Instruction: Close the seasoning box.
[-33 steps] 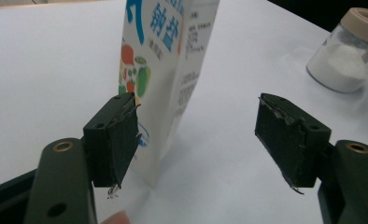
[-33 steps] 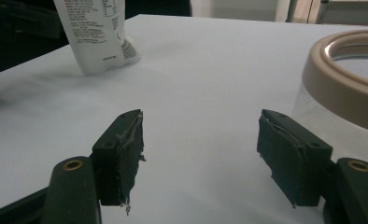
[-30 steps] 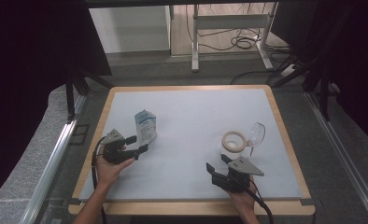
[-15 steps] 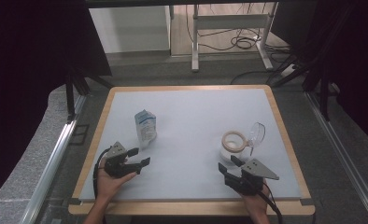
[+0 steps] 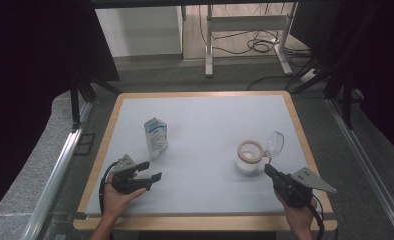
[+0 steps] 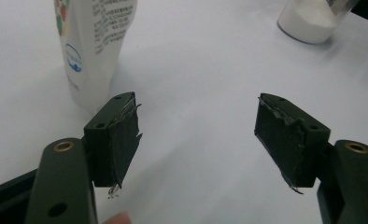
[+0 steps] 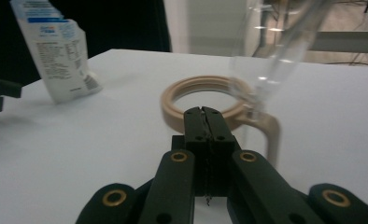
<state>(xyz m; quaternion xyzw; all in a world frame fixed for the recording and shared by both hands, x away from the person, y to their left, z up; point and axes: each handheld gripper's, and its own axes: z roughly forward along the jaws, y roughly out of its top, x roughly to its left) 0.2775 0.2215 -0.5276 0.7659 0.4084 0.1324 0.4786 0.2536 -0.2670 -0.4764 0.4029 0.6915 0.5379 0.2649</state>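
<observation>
Your left gripper (image 5: 147, 176) has its jaws wide and empty; your right gripper (image 5: 271, 173) has them pressed together on nothing. The pouch (image 5: 155, 136) stands left of centre, the jar (image 5: 248, 156) right of centre. Square the wide jaws across the pouch's lower body before closing.

Wood-edged white table (image 5: 295, 112), grey floor, metal desk frame (image 5: 245, 37) behind

The table (image 5: 135, 102) carries one white printed pouch (image 5: 155, 136), standing, and one glass jar (image 5: 249, 156) with a tan rim and one hinged clear lid (image 5: 274, 143). Two handheld grippers: one left gripper (image 5: 145, 174), one right gripper (image 5: 271, 172).
</observation>
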